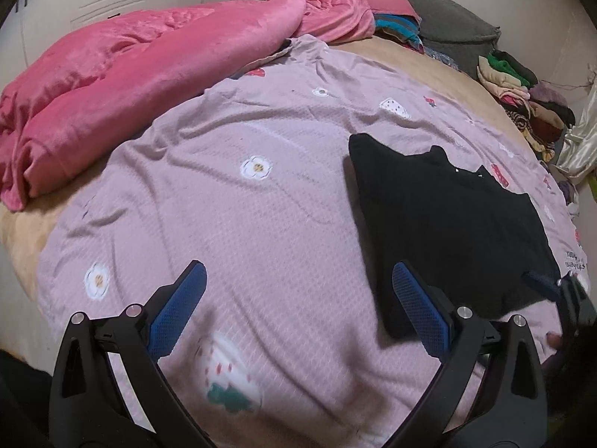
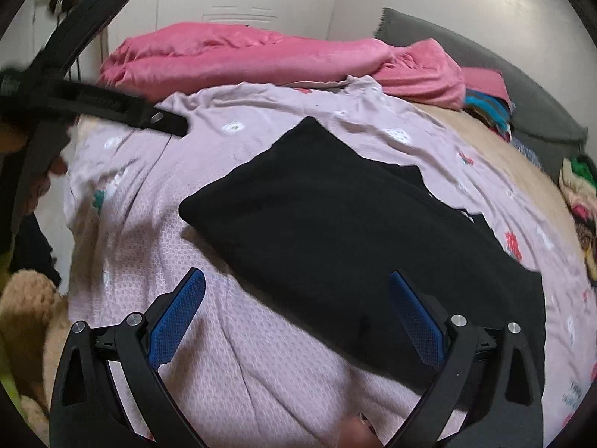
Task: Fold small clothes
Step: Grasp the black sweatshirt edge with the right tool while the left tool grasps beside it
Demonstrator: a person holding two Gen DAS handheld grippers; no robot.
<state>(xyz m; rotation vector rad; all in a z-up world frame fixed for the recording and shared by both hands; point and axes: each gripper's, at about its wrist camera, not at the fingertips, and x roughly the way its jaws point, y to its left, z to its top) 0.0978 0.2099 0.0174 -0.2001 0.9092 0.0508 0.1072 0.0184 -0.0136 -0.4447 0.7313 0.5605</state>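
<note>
The left gripper (image 1: pixel 298 306), a black two-finger tool with blue textured pads, is held wide apart and empty above the bed; its right pad is seen just over the near left corner of the garment. The right gripper (image 2: pixel 296 313), of the same make, is likewise spread wide with nothing between its pads, and the near edge of the garment lies at 1 o'clock from it, partly under its right pad.

The black, soft, partly folded small garment (image 1: pixel 440 216) is laid flat on the lilac flower-printed textured bed sheet (image 1: pixel 231 209). In the left wrist view it is found at 2 o'clock; in the right wrist view it fills the centre. Its neckline is turned toward 2 o'clock, and one side appears already doubled over.

The step in hand is judged to be the next fold. It would be done well if both near corners were pinched low and through all layers, lifted together, and carried evenly toward the neckline so that edges meet and no crease is trapped. The sheet beneath should not be caught.

Farther out, a crumpled pink fleece blanket (image 1: pixel 123 86) is heaped at 11 o'clock, and a stack of folded mixed-colour clothes (image 1: pixel 522 89) stands at 2 o'clock.
</note>
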